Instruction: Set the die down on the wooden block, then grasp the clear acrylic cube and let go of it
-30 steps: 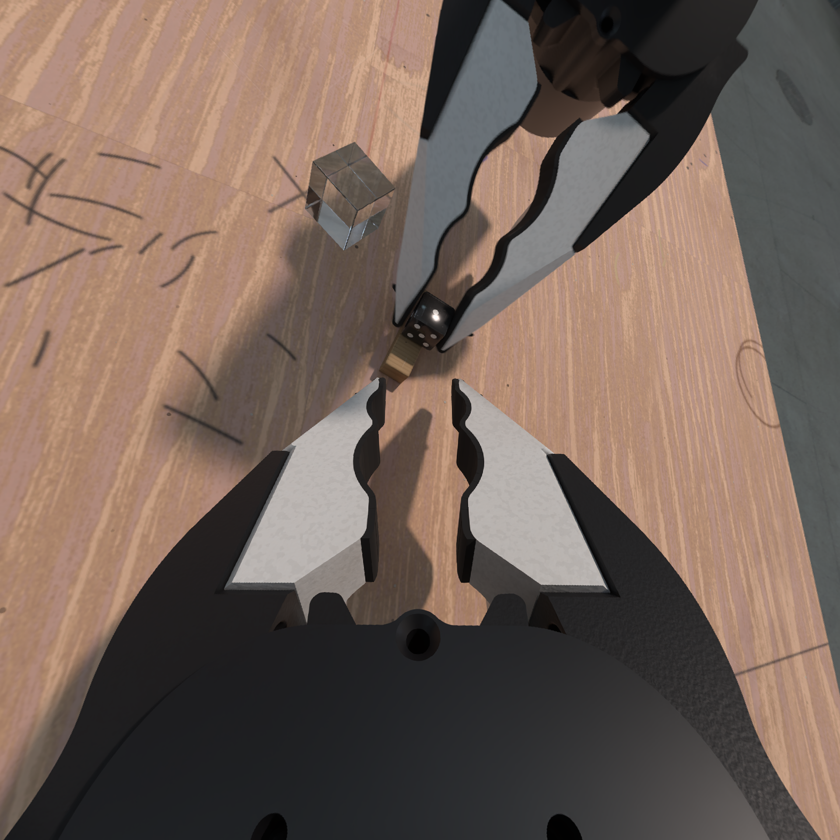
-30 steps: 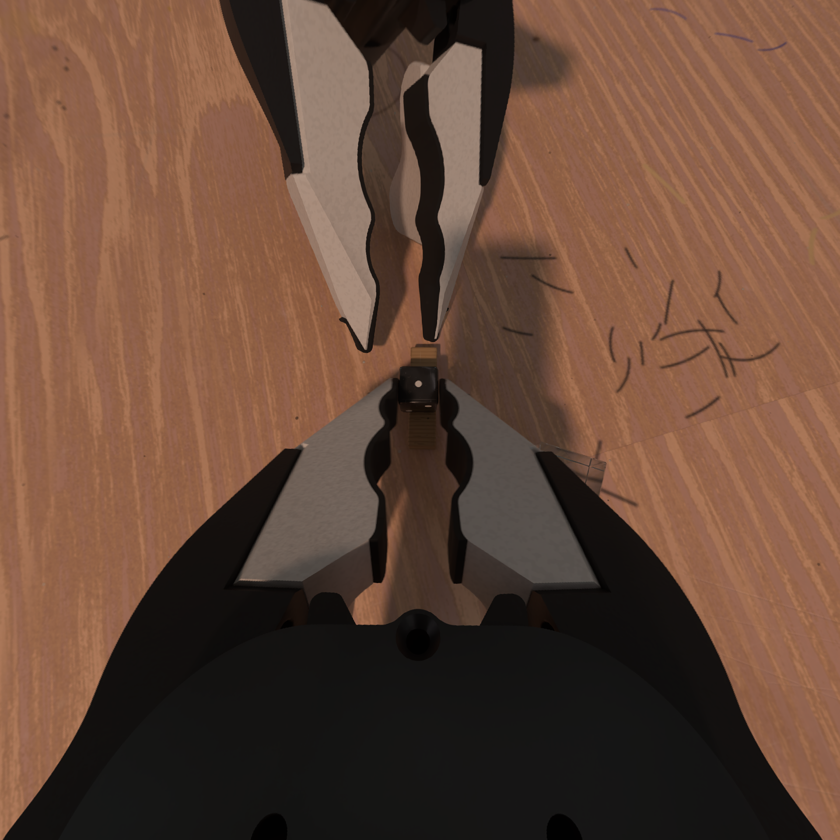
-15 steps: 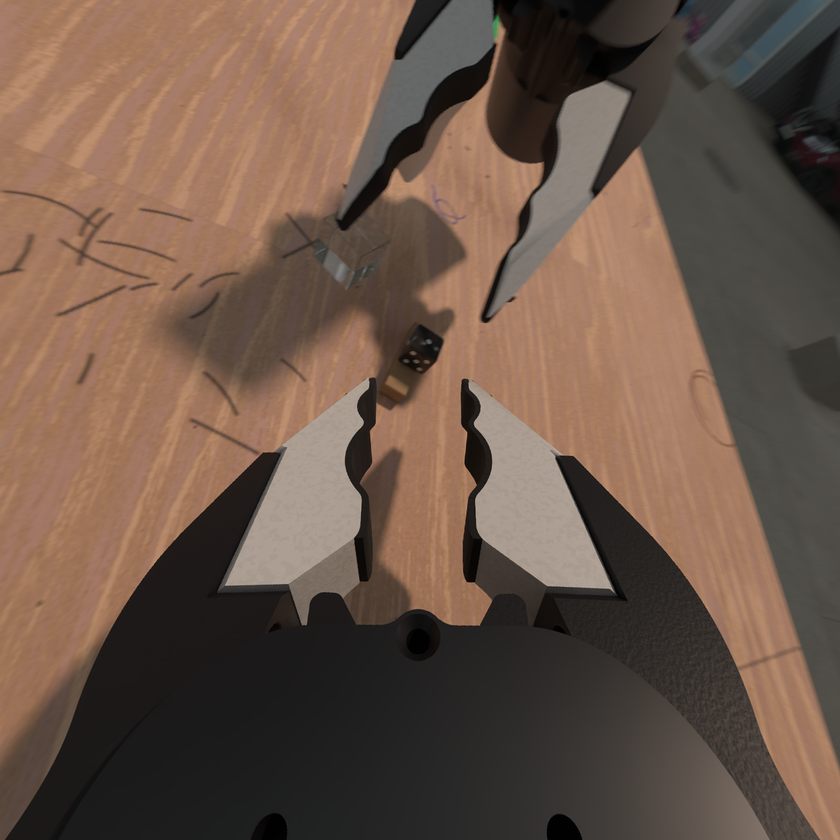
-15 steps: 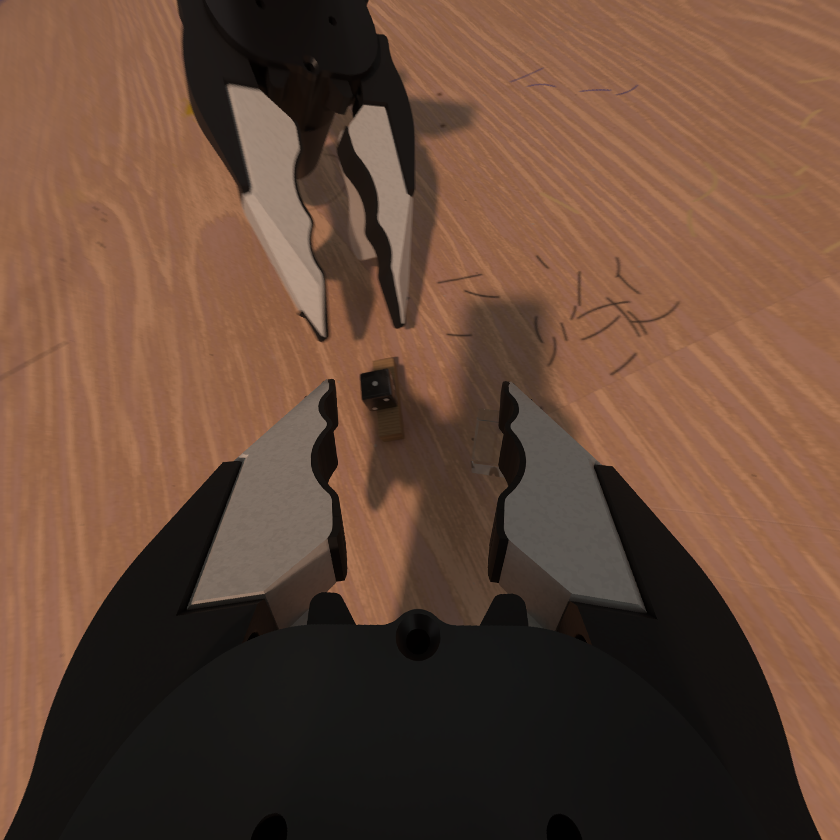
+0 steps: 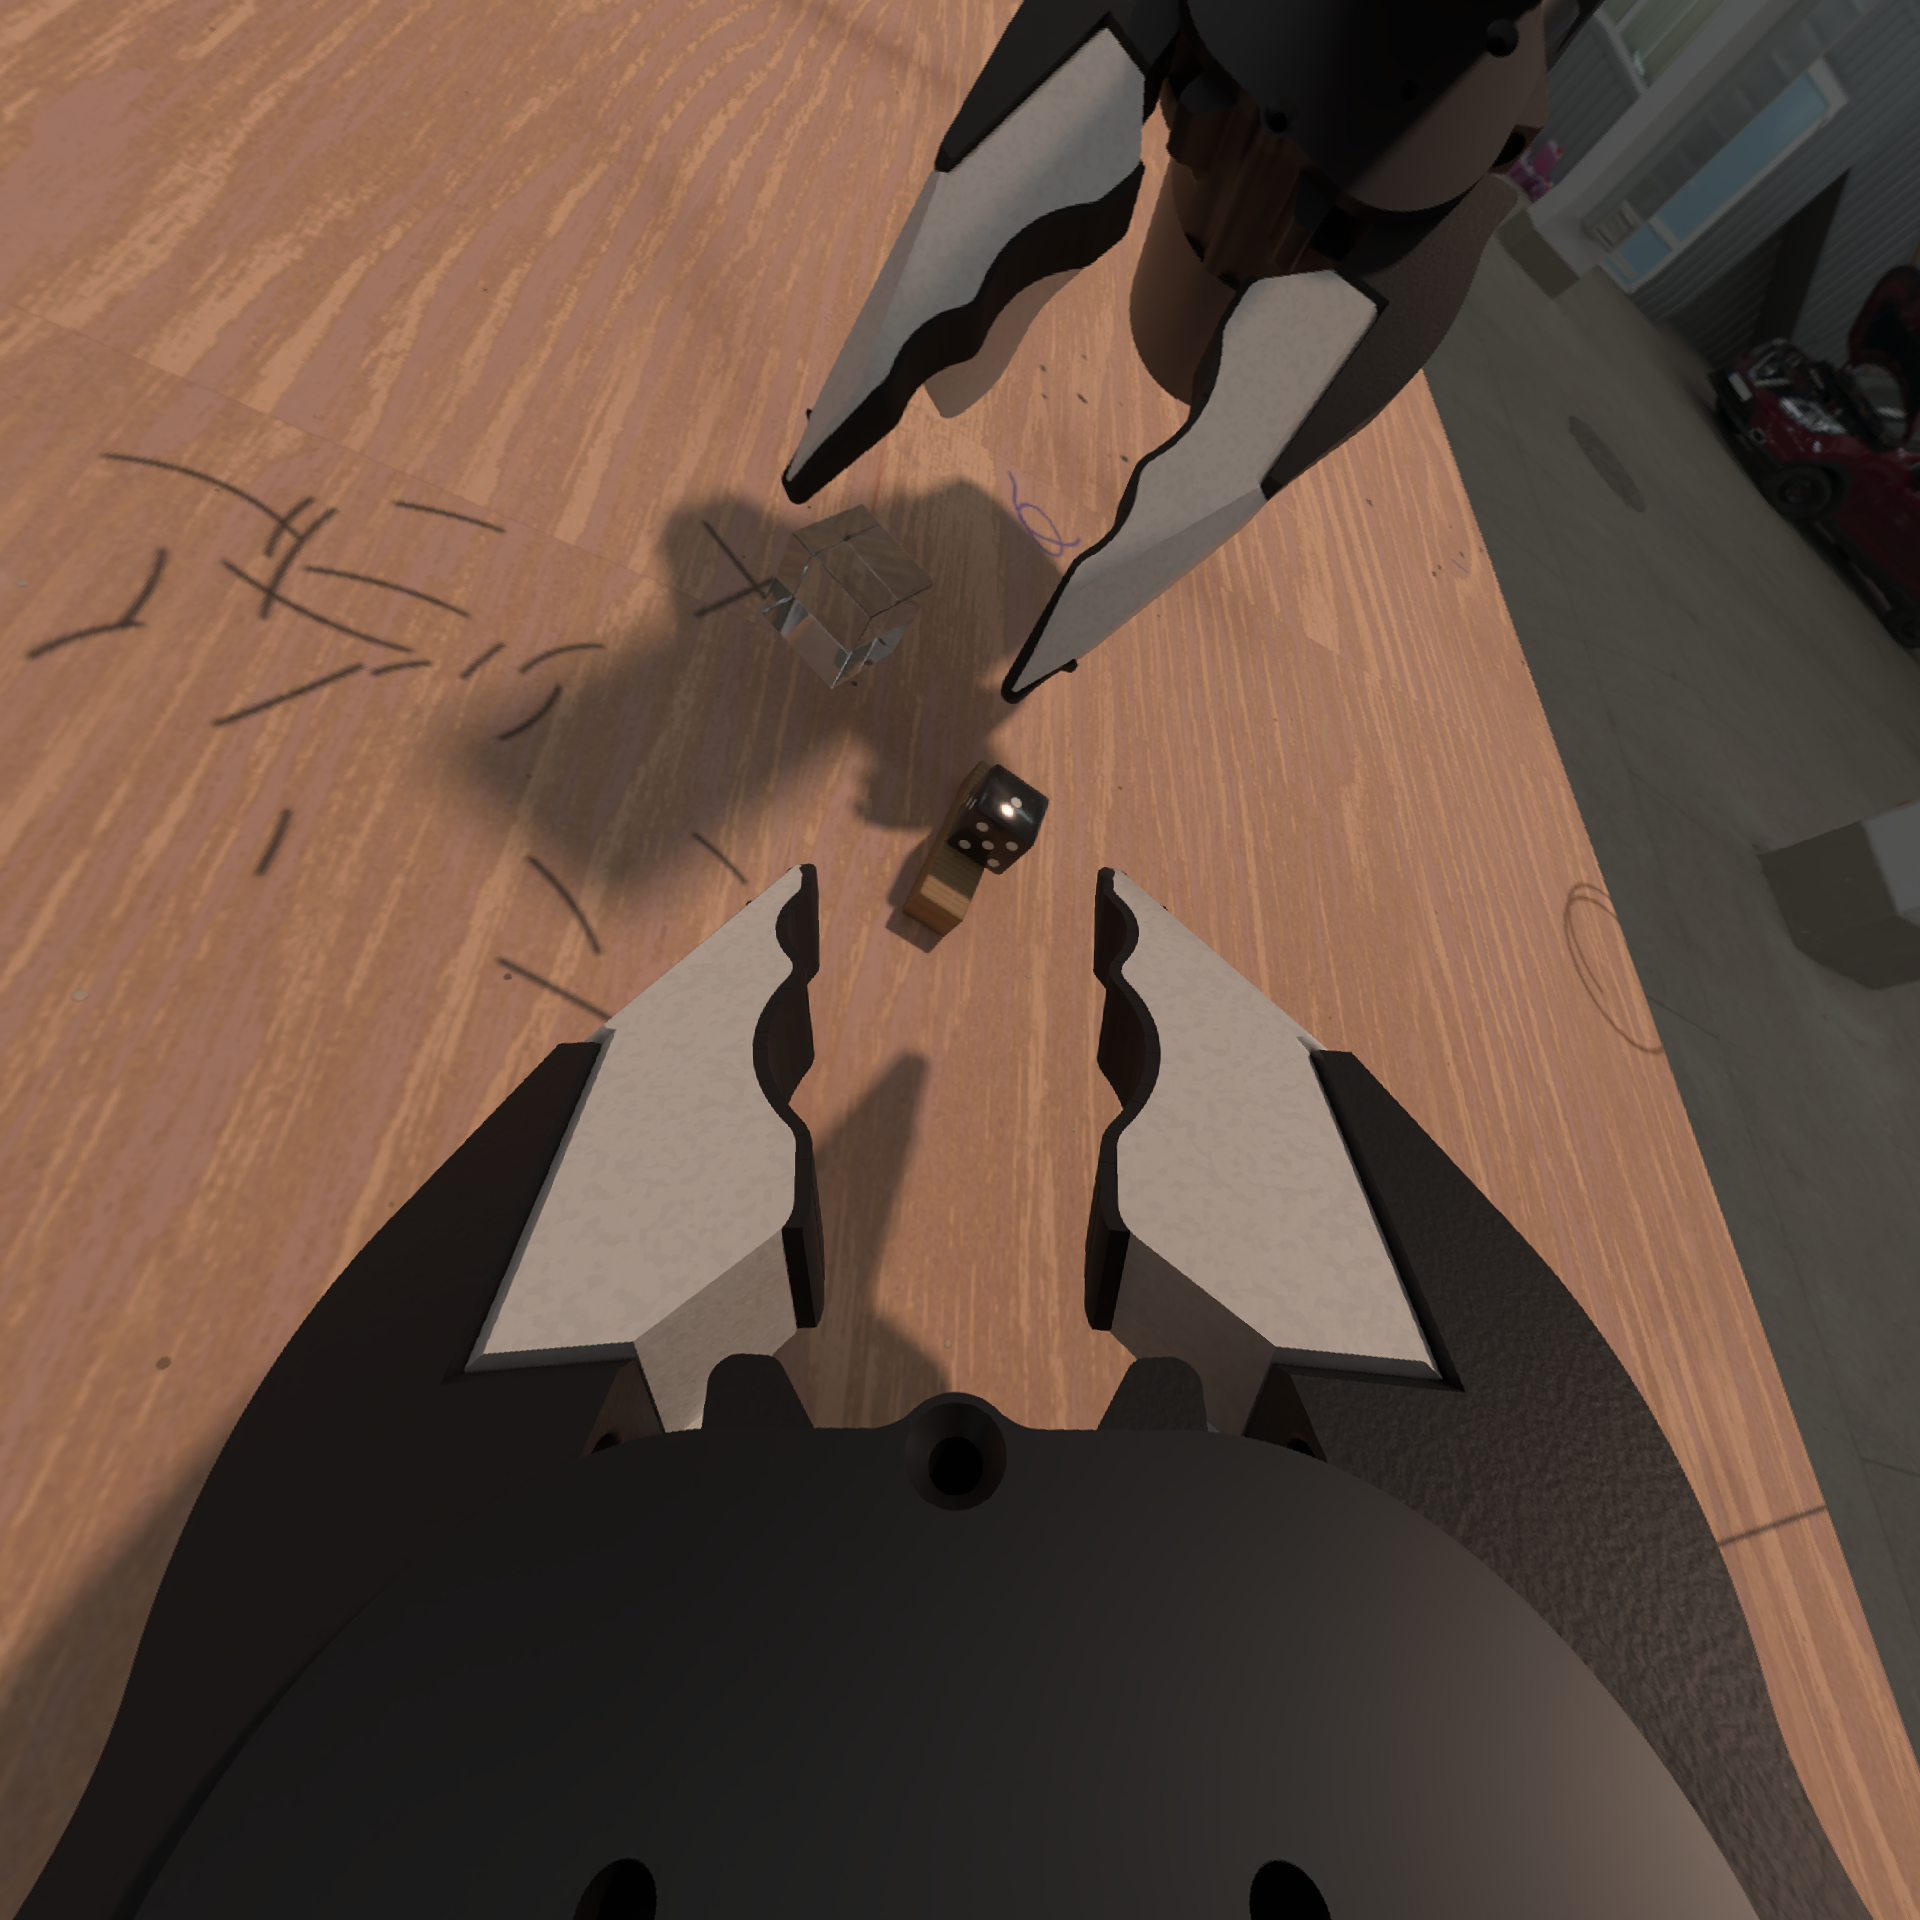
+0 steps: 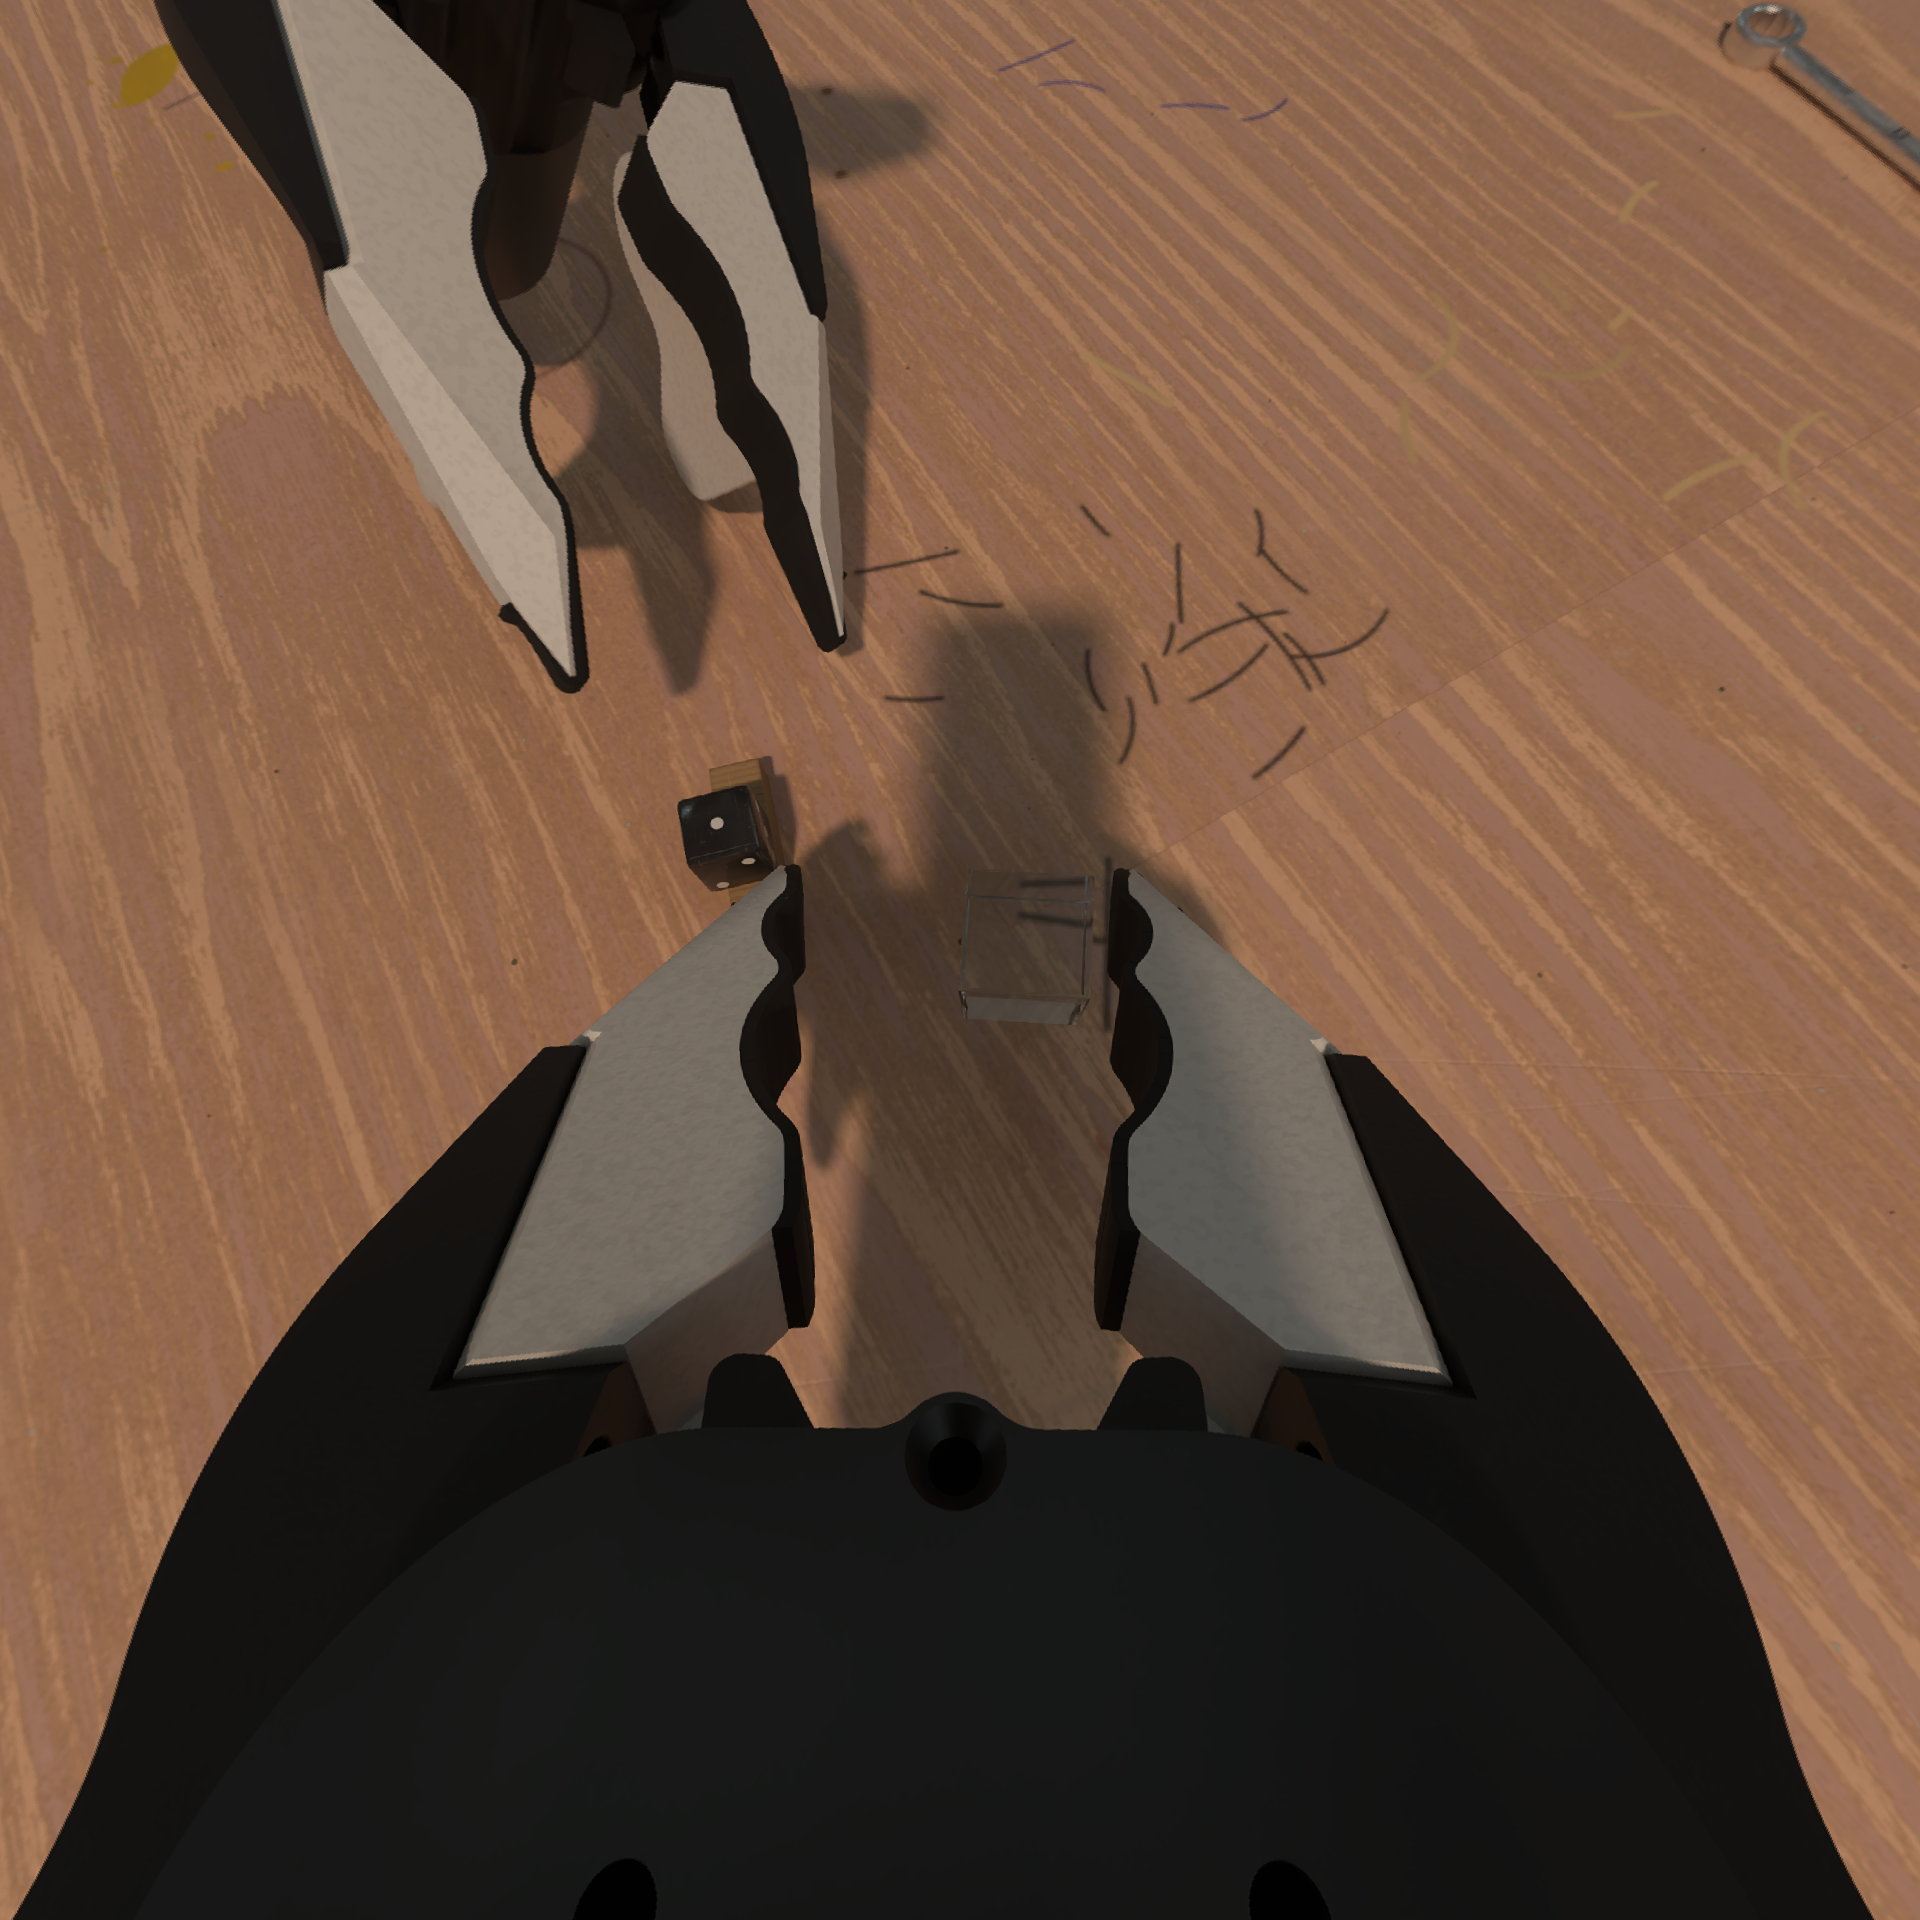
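Note:
A black die [image 5: 997, 826] with white pips rests on a small wooden block [image 5: 940, 894] on the wooden table; both also show in the right wrist view, die [image 6: 722, 836] and block [image 6: 746, 777]. The clear acrylic cube [image 5: 847, 594] stands on the table a little beyond them. In the right wrist view the cube [image 6: 1027, 948] lies between my right gripper's fingers, near the right one. My right gripper [image 6: 954, 883] is open above it and holds nothing. My left gripper [image 5: 954, 883] is open and empty, just short of the block.
Black scribble marks [image 5: 312, 623] cover the table left of the cube. The table's right edge [image 5: 1621, 935] drops to a grey floor. A metal eye bolt [image 6: 1818, 83] lies at the far right in the right wrist view.
My right gripper let go of the die onto the block, opened, rose and moved over the clear cube. My left gripper opened wider and drew back a little.

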`<state>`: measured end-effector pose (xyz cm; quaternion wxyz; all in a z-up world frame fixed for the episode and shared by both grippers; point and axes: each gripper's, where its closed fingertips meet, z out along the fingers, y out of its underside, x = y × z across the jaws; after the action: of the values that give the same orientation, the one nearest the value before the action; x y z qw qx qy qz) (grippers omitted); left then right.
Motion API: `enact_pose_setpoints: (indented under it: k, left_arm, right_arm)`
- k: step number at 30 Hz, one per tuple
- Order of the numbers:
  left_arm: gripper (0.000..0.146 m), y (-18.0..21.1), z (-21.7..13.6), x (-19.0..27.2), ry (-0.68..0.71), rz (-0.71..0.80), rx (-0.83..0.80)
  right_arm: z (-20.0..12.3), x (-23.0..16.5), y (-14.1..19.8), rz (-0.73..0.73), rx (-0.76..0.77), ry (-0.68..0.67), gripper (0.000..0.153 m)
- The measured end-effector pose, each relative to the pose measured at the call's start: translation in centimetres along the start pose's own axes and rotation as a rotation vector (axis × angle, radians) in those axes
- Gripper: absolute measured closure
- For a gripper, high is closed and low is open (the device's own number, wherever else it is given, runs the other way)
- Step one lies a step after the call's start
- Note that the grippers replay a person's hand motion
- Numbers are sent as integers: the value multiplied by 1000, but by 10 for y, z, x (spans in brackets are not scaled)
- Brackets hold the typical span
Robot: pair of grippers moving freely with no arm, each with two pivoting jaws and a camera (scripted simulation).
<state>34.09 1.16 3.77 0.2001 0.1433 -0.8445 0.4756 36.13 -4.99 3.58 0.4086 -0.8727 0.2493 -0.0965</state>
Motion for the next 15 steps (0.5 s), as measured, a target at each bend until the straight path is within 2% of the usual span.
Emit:
enact_pose_setpoints:
  k: [15]
  left_arm:
    - [93,-4,-4,-12,-20,-53,35]
  right_arm:
    - [4,-2,5,29,-26,-41,94]
